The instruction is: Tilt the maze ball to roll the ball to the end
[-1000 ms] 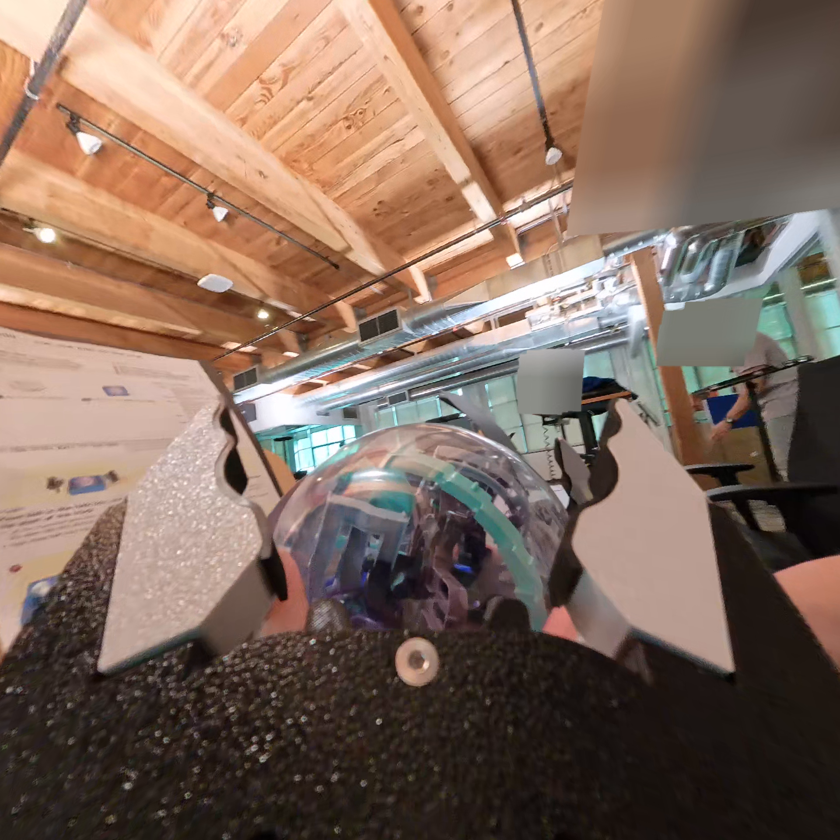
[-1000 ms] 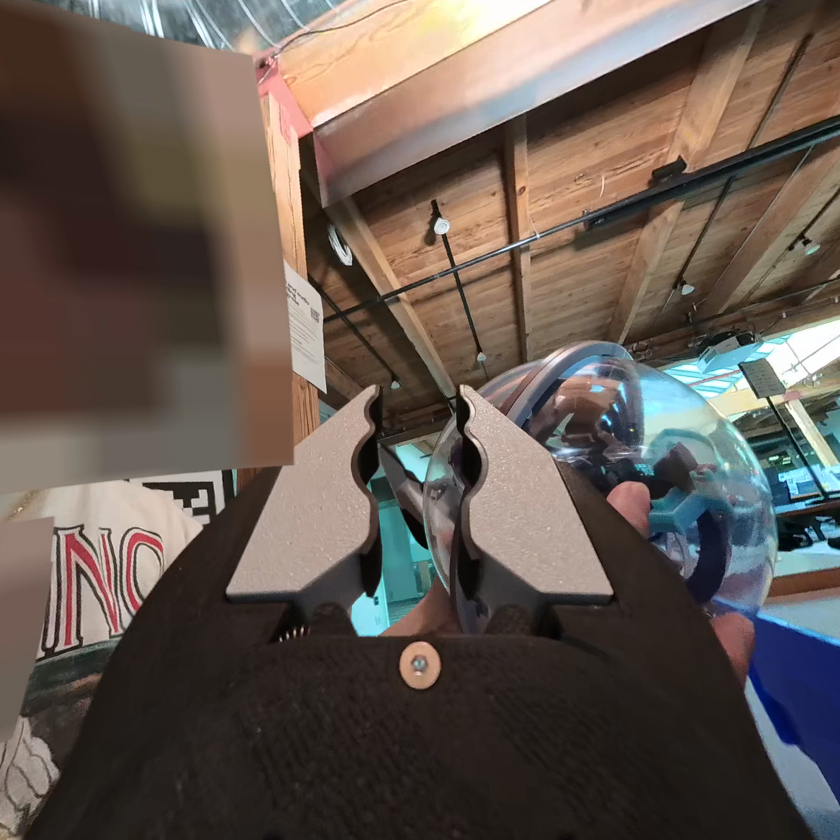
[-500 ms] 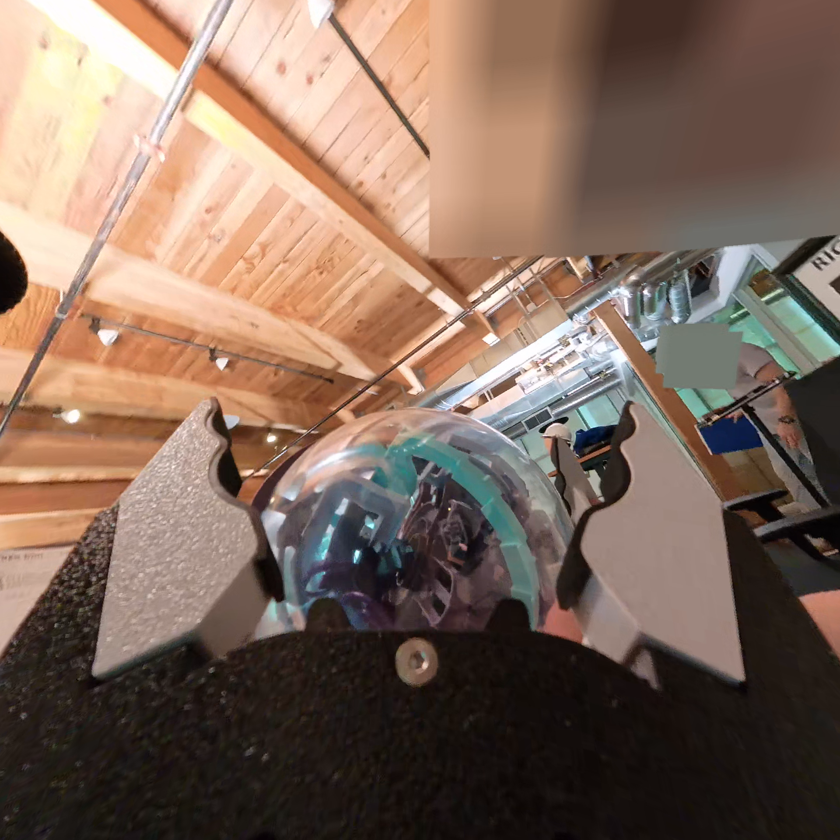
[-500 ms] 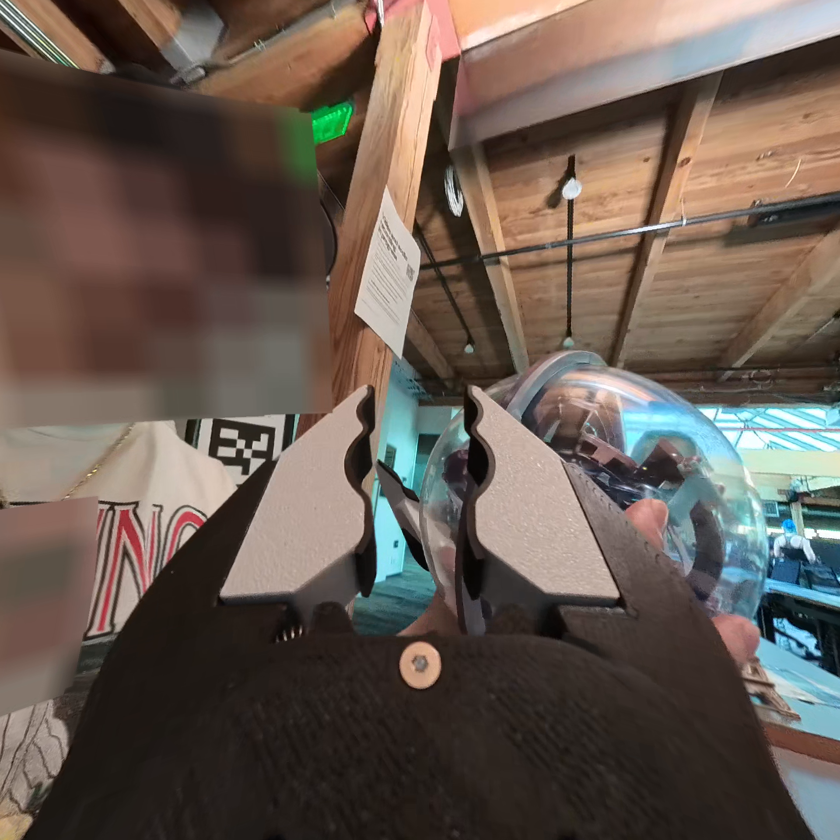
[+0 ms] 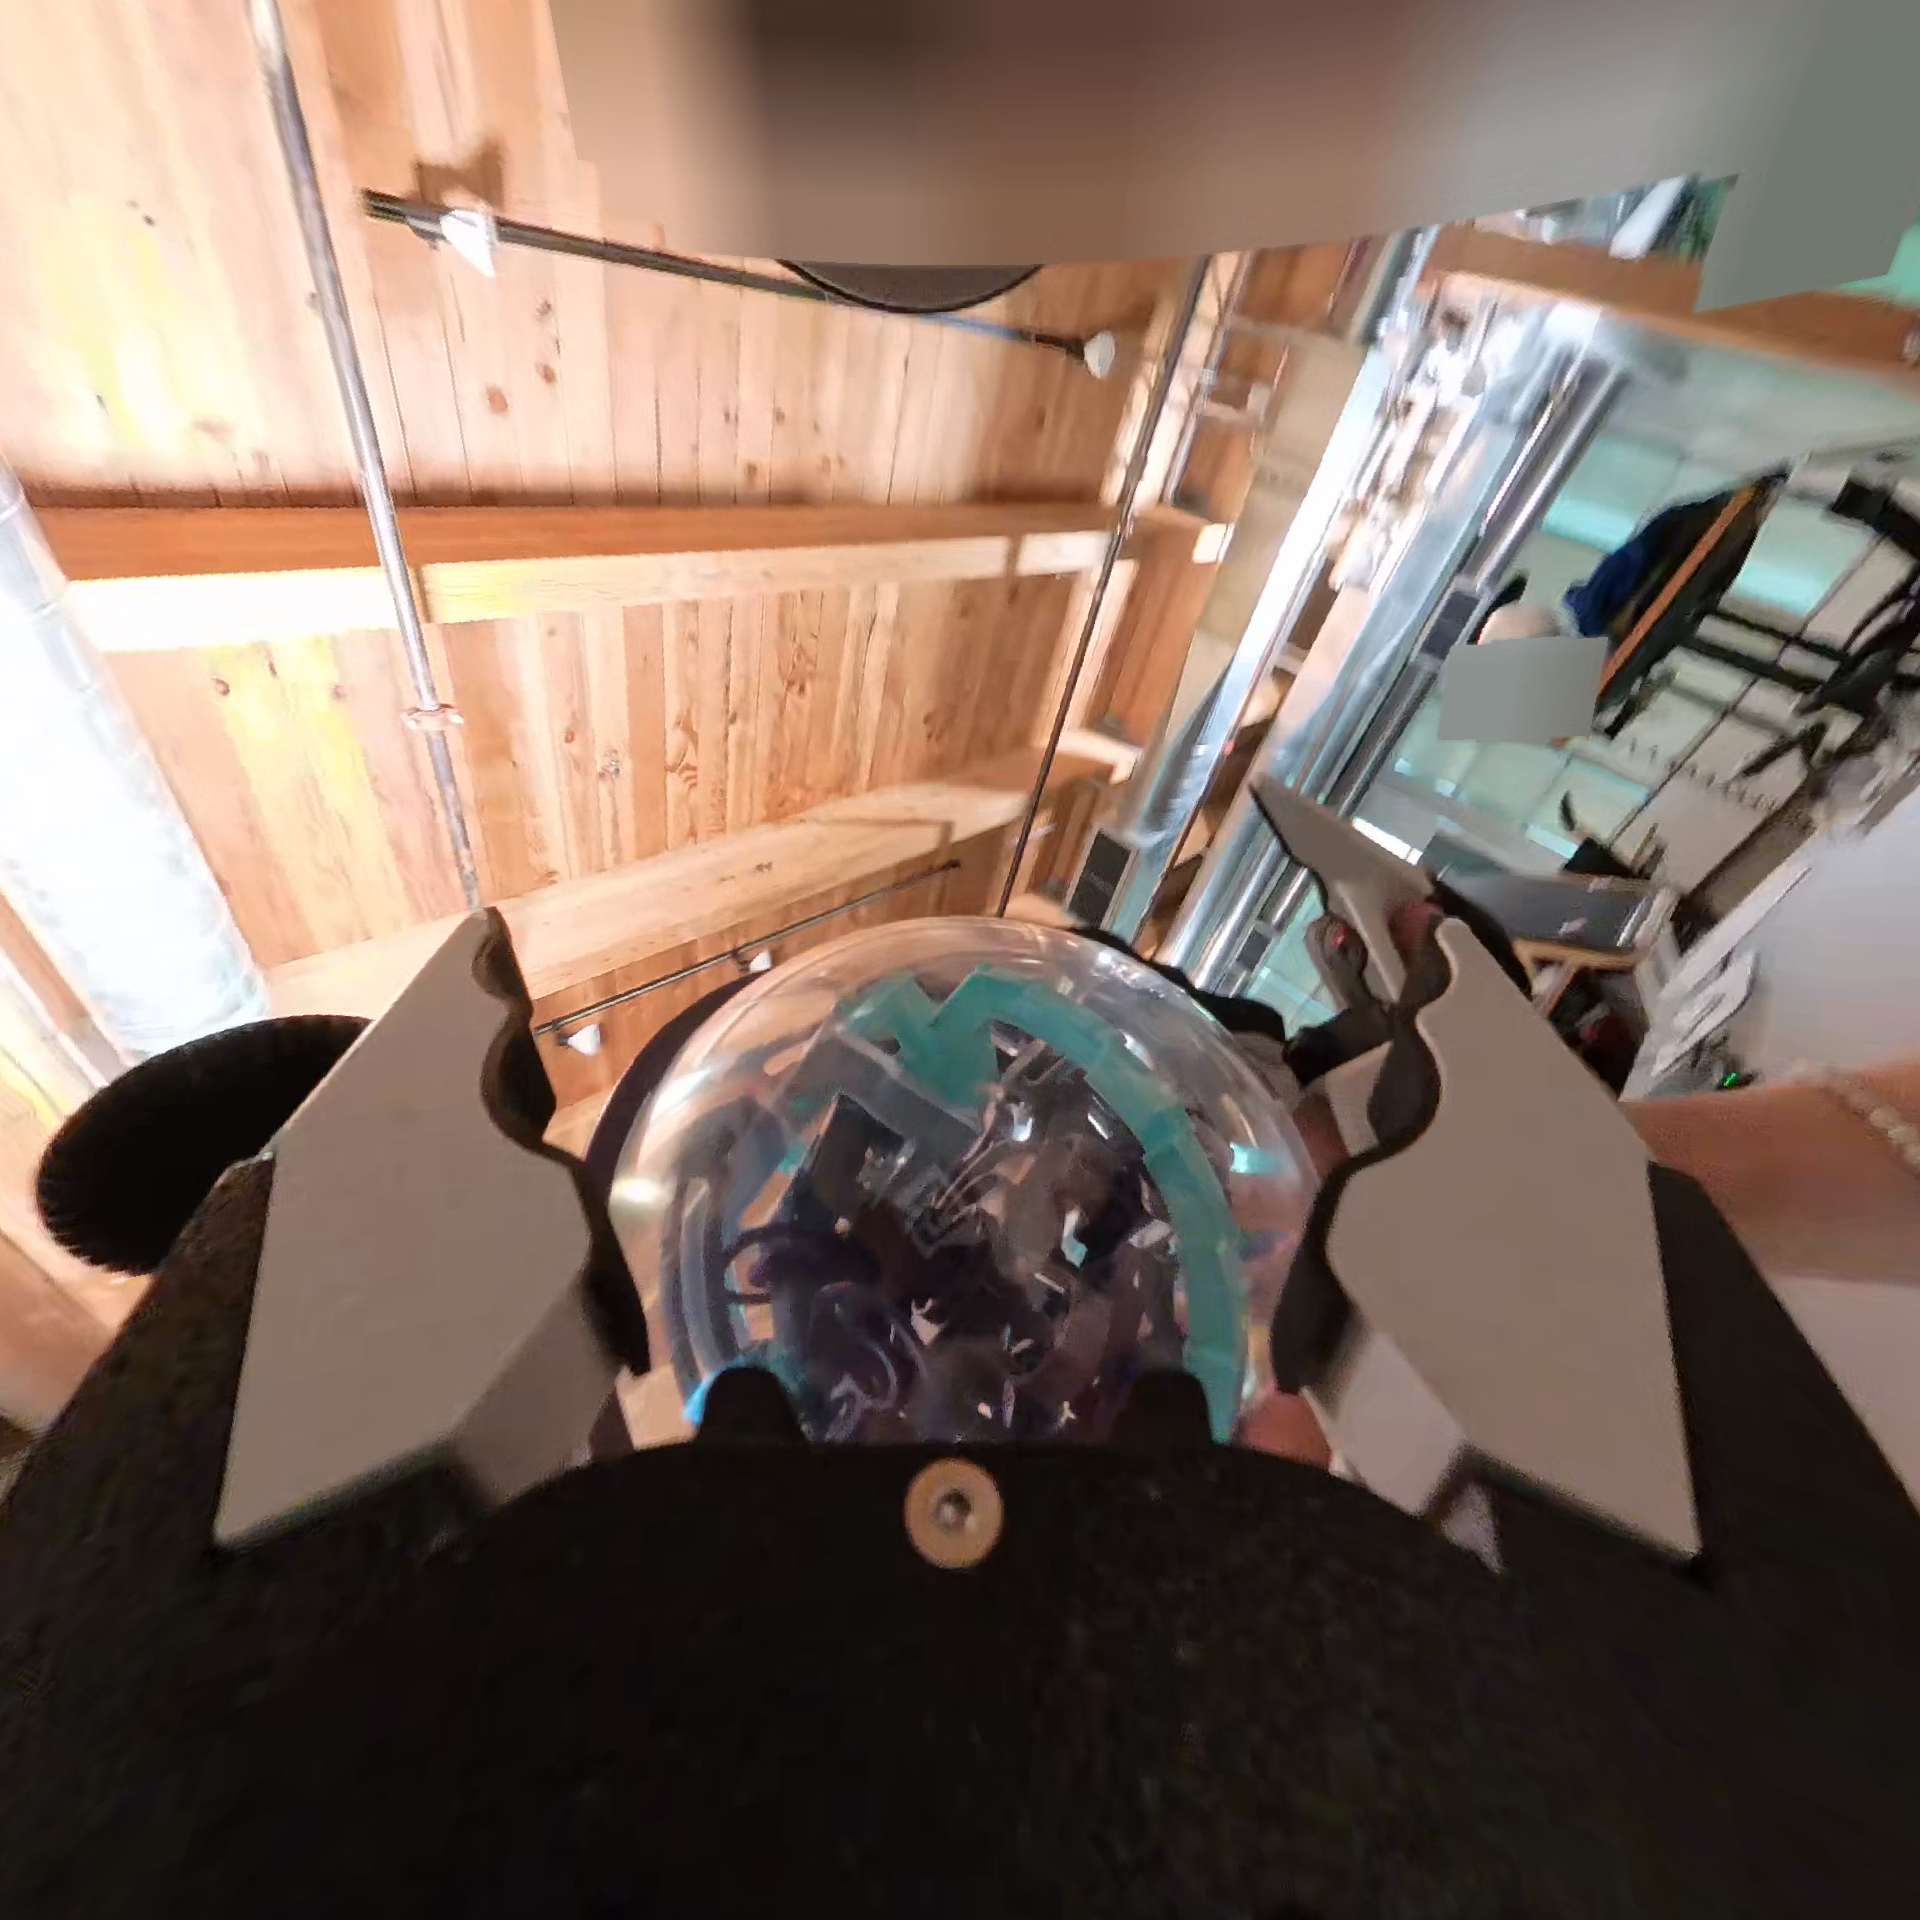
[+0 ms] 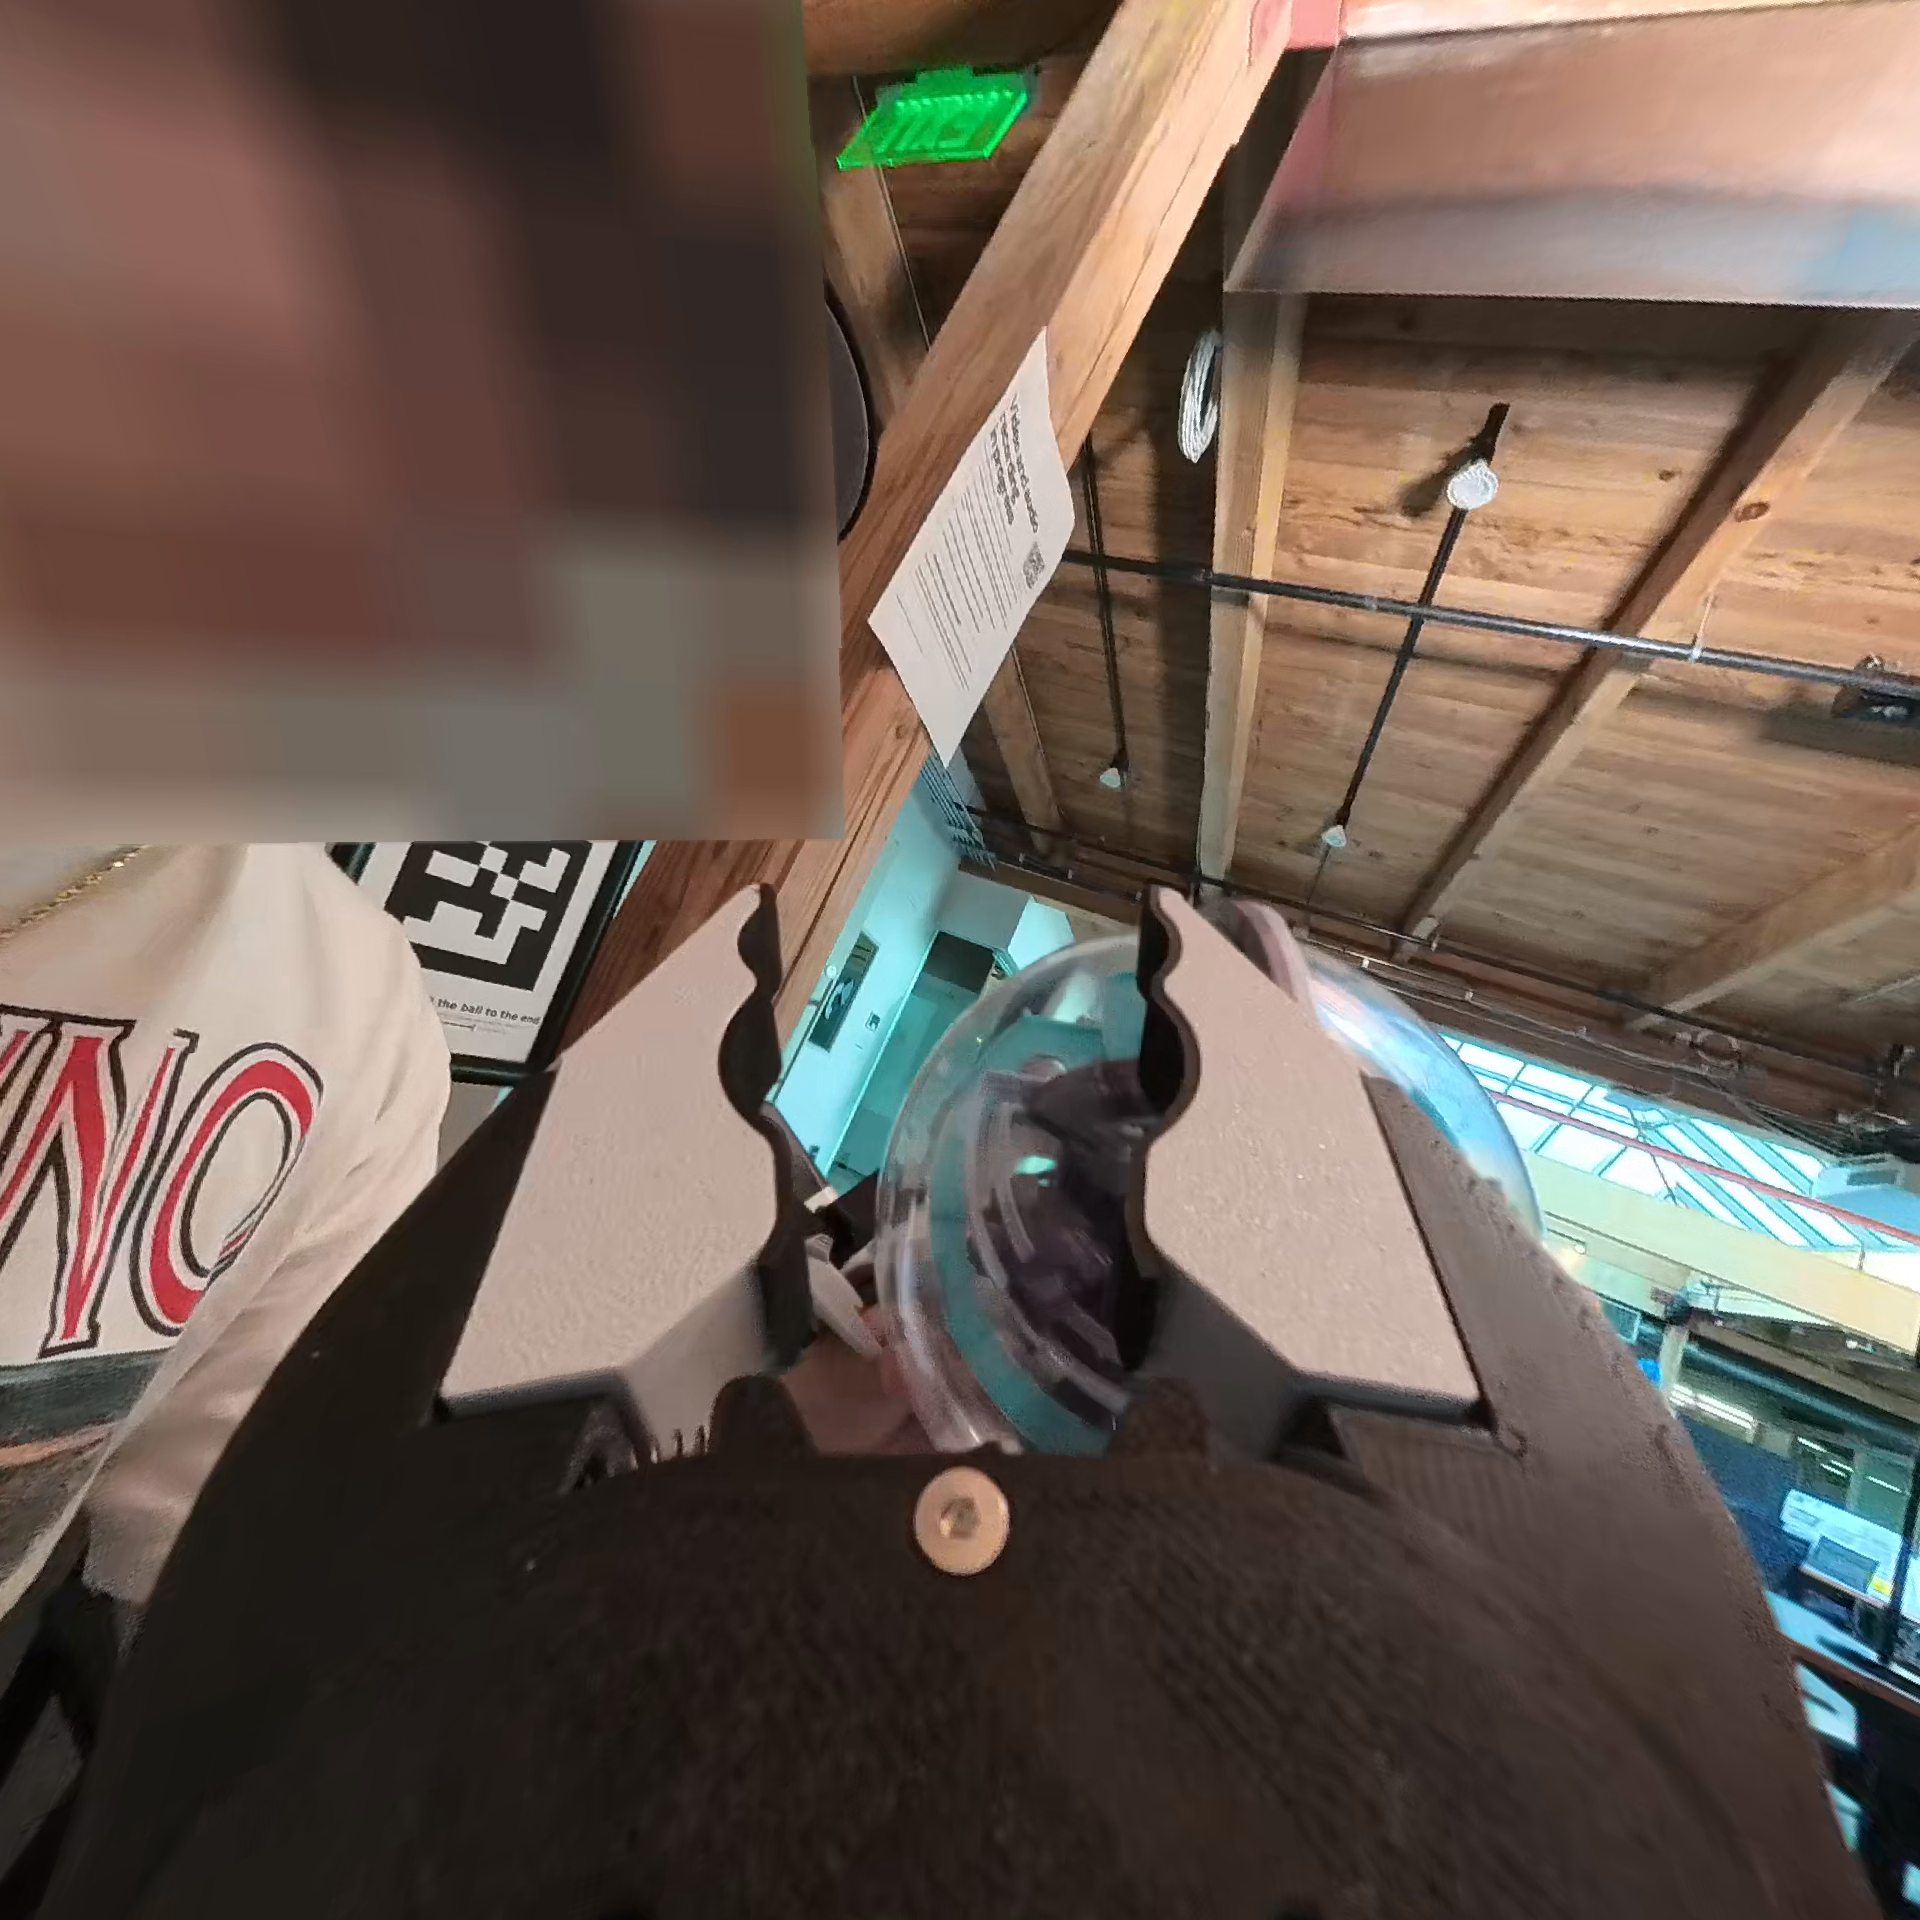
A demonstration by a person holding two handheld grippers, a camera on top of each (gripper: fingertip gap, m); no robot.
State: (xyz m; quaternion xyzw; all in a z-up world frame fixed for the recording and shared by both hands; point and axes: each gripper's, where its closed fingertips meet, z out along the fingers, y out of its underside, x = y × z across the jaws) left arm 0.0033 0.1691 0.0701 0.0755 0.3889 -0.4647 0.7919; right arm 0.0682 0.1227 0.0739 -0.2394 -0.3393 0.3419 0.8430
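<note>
Both my grippers hold wide: left gripper [image 5: 961, 920] clamps the maze ball [image 5: 956, 1195] at centre frame, right gripper [image 6: 956, 914] grips nothing; I should tilt slowly.

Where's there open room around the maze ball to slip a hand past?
Free: above the clear plastic maze ball, between the left tool's tips; also between the right tool's left finger and the ball. Crowded: the ball's flanks, against the left tool's fingers.

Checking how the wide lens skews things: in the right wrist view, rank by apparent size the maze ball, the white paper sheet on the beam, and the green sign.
1. Maze ball, nearest the camera and partly hidden by a finger.
2. White paper sheet.
3. Green sign, farthest, so only apparently smallest.
</note>
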